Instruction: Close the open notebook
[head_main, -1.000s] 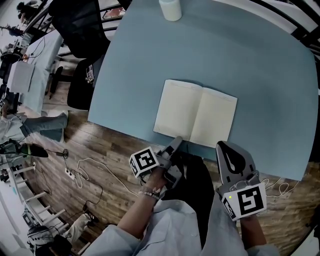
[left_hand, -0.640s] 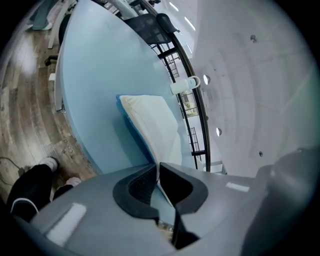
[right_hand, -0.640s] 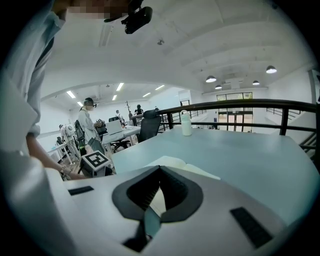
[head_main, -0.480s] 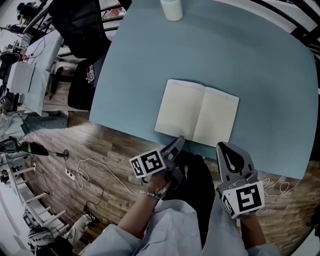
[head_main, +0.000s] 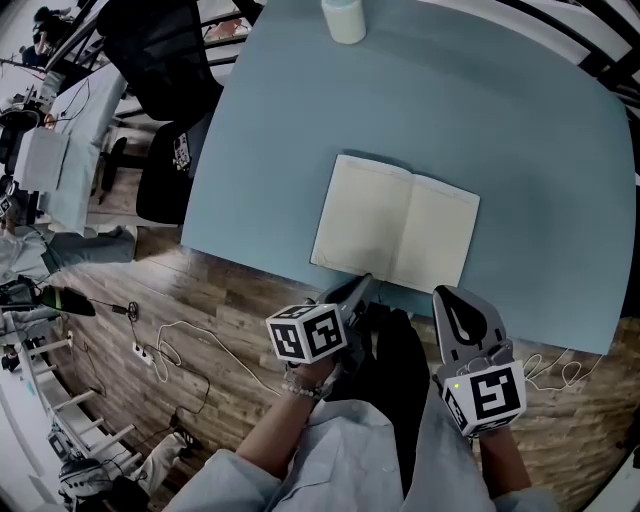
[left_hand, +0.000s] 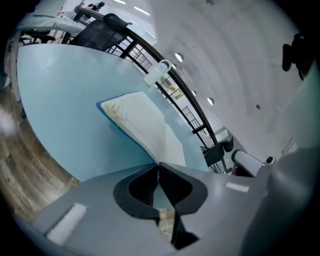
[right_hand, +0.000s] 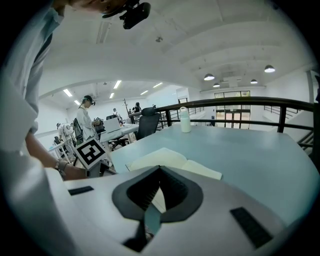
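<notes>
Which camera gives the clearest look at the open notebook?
The head view: the notebook lies open, both pages seen from above. Both gripper views show it only at a shallow slant, its near edge hidden behind the jaws.

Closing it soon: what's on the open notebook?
The notebook has bare pages; the left gripper, jaws just closed, nips its near edge. Anything between it and the table is covered.

Wood-plank floor (head_main: 240, 300); blue table (head_main: 540, 150); black office chair (head_main: 165, 50) at its corner; black railing (right_hand: 240, 101) behind; ceiling lights (right_hand: 209, 77) lit.
</notes>
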